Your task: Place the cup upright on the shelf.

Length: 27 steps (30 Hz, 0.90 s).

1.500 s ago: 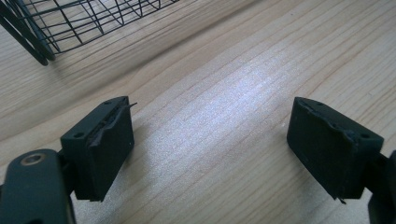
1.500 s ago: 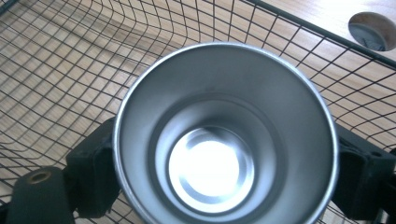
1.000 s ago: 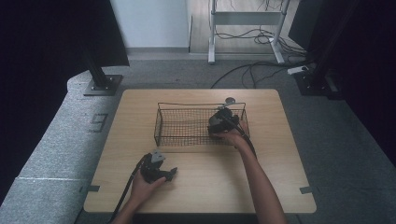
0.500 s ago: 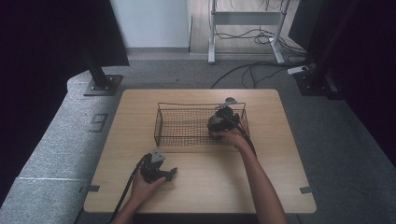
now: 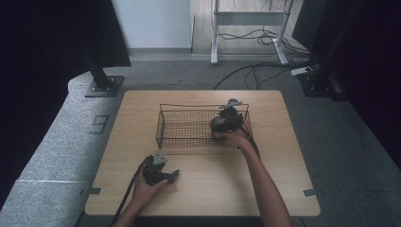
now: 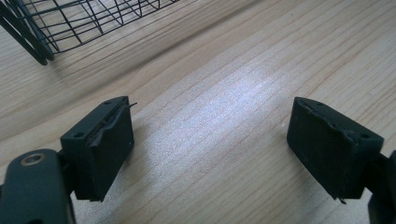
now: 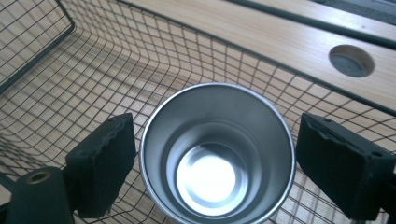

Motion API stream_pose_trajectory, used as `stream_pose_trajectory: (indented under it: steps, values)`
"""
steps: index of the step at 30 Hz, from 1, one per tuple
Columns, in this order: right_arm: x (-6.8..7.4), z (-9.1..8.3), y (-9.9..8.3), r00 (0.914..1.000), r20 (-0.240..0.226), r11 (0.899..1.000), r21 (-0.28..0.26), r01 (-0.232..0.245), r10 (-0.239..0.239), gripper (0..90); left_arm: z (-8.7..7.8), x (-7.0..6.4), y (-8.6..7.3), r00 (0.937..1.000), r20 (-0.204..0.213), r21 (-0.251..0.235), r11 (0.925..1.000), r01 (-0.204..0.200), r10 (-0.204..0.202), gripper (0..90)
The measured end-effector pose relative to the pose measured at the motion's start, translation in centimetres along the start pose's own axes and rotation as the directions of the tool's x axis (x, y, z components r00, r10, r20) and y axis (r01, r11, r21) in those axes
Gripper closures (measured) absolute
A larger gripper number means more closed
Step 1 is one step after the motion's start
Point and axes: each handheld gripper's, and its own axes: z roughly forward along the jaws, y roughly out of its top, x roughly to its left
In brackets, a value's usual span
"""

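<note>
On the pale wooden table [image 5: 203, 189], the left gripper [image 6: 210, 140] rests low near the front edge, its black jaws spread wide over bare wood, holding nothing; the black wire-mesh basket [image 5: 189, 130] stands mid-table, just beyond it; at the basket's right end the right gripper [image 7: 215, 154] reaches inside, jaws wide apart on either side of an upright, empty, shiny round metal cup [image 7: 217, 154], whether its pads touch the rim I cannot tell.

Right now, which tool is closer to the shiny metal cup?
Right. The right tool straddles the round silver metal cup inside the wire basket; the left tool rests outside it.
</note>
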Motion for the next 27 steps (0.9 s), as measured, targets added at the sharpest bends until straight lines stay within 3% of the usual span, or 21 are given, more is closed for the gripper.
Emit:
stream_pose_trajectory:
  steps: [8,14,27]
  values:
    - [-0.3,-1.5,0.2,0.9999,0.006,0.999,-0.042,-0.012,0.012,12.4,0.0,0.0,0.0,1.0000,0.000,0.002,1.0000,-0.001,0.001,14.6]
    - [0.2,-3.5,-0.2,0.9996,-0.029,0.994,-0.105,-0.007,0.004,12.8,0.0,0.0,0.0,1.0000,-0.001,0.002,1.0000,-0.001,0.001,14.7]
    - [0.4,-7.7,-4.7,0.9944,-0.105,0.972,-0.235,-0.018,-0.007,15.2,0.0,0.0,0.0,1.0000,0.000,0.003,1.0000,-0.002,0.002,14.6]
